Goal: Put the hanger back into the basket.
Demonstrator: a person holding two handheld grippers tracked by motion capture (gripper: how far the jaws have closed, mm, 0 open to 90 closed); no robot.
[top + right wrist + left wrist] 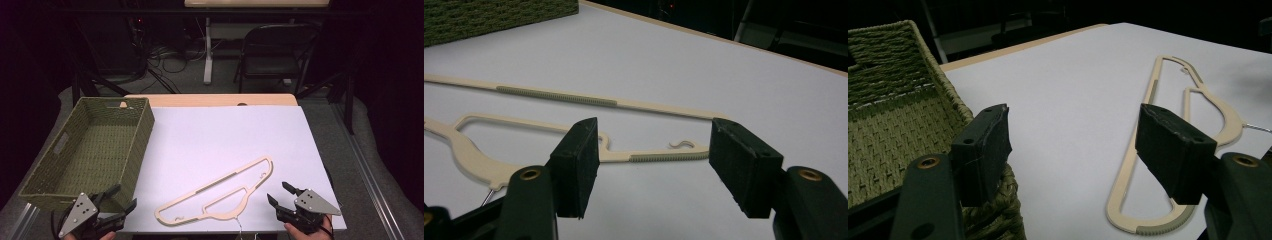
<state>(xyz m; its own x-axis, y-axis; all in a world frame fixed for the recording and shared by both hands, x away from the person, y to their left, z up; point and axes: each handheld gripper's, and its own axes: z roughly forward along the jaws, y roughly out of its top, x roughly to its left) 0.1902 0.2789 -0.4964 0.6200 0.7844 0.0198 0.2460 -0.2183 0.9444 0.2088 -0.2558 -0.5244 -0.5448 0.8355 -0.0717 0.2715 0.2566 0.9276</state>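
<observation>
Table (210, 100) of pale wood, covered almost wholly by a white sheet (225, 135), with only a strip of wood showing along the far edge.

Woven green basket (90, 145) set on the left side of the table, overhanging the sheet's left edge, long side running from the near left corner toward the far edge; handle slots cut in its walls; nothing seen inside. In the left gripper view, basket wall (893, 100) rising close at the left.

Cream clothes hanger (220, 192) laid flat on the sheet toward the near edge, right of the middle, slanted from the near left up toward the far right; thin wire hook pointing at the near edge. Well apart from the basket. Grey ribbed strips along its straight bar (556, 96) and near one shoulder notch. Seen too in the left gripper view (1168, 145), stretching away to the right.

Left gripper (122, 200) at the near left corner, just beside the basket's near end, jaws spread wide and grasping nothing, only the sheet and basket rim between them (1073, 150).

Right gripper (279, 192) near the near right corner, just beside the hanger's right end, released as well, jaws wide apart with the hanger's lower arm seen beyond the gap (654, 160), touching nothing.
</observation>
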